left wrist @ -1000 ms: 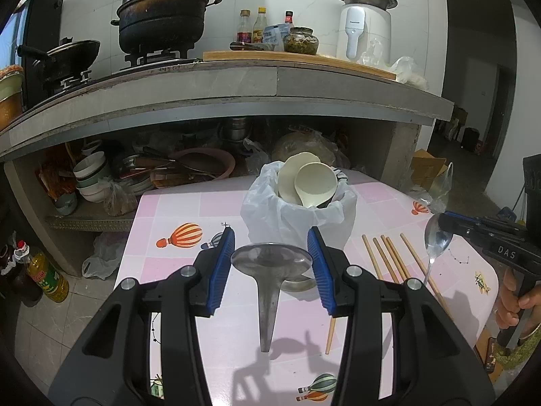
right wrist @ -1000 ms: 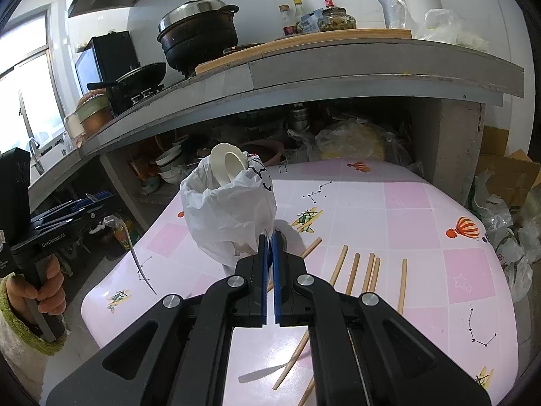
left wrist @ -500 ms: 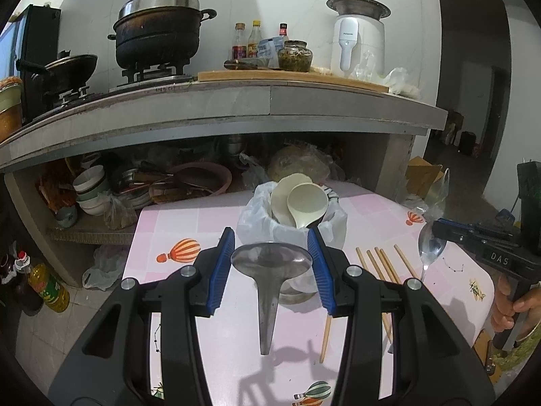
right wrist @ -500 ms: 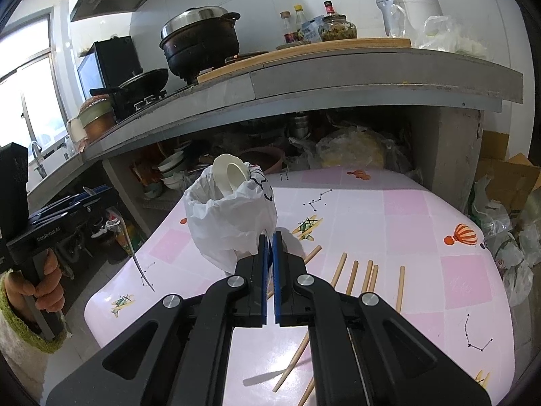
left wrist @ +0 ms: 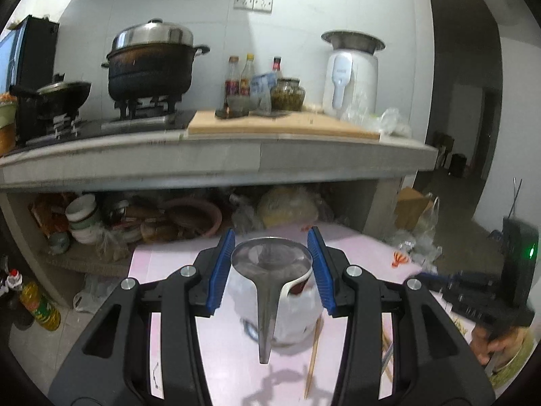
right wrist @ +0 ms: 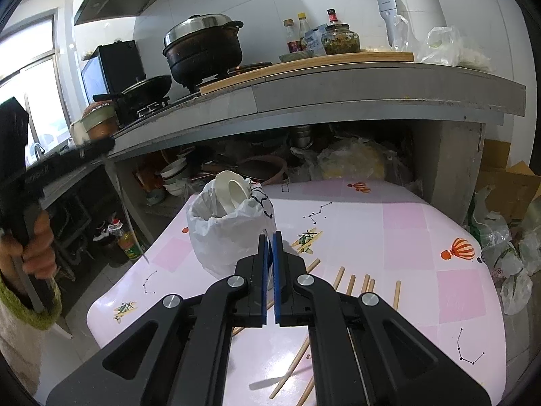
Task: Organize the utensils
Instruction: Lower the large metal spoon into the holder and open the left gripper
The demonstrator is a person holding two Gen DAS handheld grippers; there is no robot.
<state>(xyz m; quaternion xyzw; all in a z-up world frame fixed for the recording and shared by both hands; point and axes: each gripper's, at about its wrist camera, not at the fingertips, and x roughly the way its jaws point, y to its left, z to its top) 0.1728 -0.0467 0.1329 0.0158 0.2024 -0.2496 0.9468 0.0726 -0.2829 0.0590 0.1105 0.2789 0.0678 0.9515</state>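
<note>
Up goes the left gripper (left wrist: pixel 270 264) since a second ago, the counter sliding down its view and the bagged holder (right wrist: pixel 230 226) dropping low between the blue pads; the right gripper (right wrist: pixel 269 270) has barely shifted. The left jaws stand partly apart, clamped by their pads on the bowl of a steel spoon (left wrist: pixel 268 270), handle hanging down toward the camera; the spoon now hovers over the holder, which stands on the pink table (right wrist: pixel 389 230) with pale ladles (right wrist: pixel 233 193) already poking out of it. In the right wrist view the jaws are pressed together; a spoon was pinched there a second ago, yet here I cannot tell whether anything thin sits between the pads. Chopsticks (right wrist: pixel 351 284) lie loose on the table just right of that gripper.

Handling, as I judge it: the spoon is stiff, light and slick polished steel, and a grip across the curved bowl invites it to pivot or slide out, so a steady squeeze matters; the handle neck would be a surer hold. The holder is wrapped in thin plastic bag, soft and crinkly, likely to catch a handle tip. The chopsticks look light, rigid and apt to roll; best pinched mid-length.
</note>
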